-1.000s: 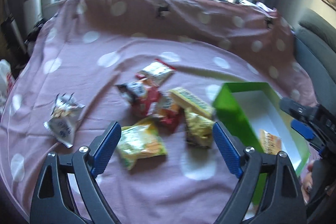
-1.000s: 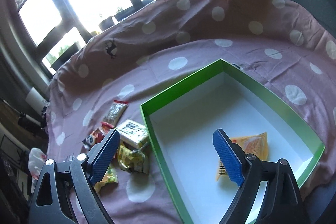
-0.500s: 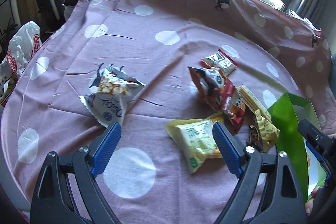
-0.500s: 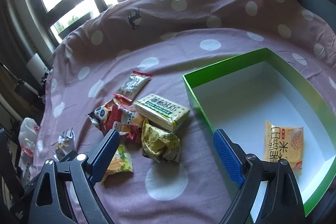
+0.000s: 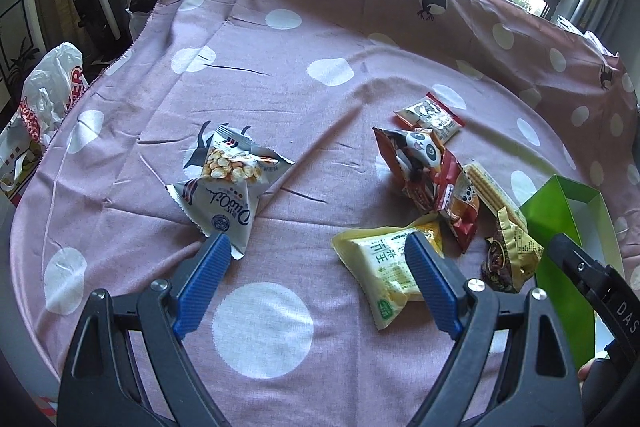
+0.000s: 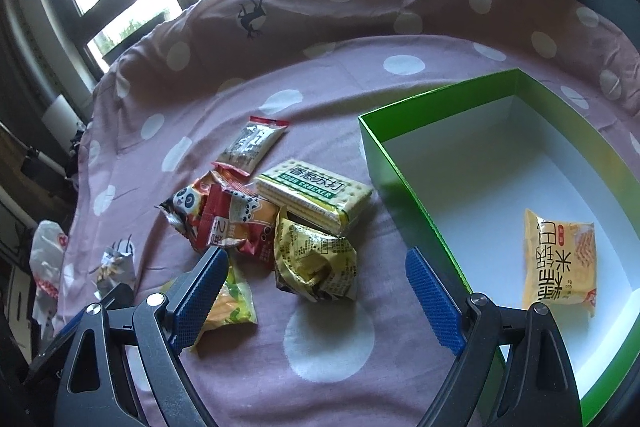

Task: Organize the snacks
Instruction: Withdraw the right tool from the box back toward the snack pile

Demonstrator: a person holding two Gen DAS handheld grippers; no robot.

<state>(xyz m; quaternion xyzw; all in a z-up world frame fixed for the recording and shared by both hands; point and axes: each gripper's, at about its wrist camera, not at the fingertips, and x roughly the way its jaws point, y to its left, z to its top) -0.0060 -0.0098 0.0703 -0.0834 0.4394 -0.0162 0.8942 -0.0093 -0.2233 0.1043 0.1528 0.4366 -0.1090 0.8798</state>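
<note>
Left gripper (image 5: 316, 261) spread wide and empty at lower centre, above the pink dotted cloth (image 5: 280, 83); right gripper (image 6: 318, 273) likewise wide, gripping nothing. One orange packet (image 6: 560, 267) already inside the green box (image 6: 404, 187) at right of frame. Left to do, judging by the spread: soda crackers (image 6: 316, 195), crumpled gold packet (image 6: 314, 263), panda packets (image 6: 218, 215), yellow packet (image 5: 386, 269), grey bean packet (image 5: 228, 187), small striped packet (image 6: 252, 143)

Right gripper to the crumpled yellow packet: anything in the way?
Nothing visible. The right gripper is open and empty, and the crumpled yellow packet lies uncovered on the cloth just ahead of it, beside the soda cracker pack.
</note>
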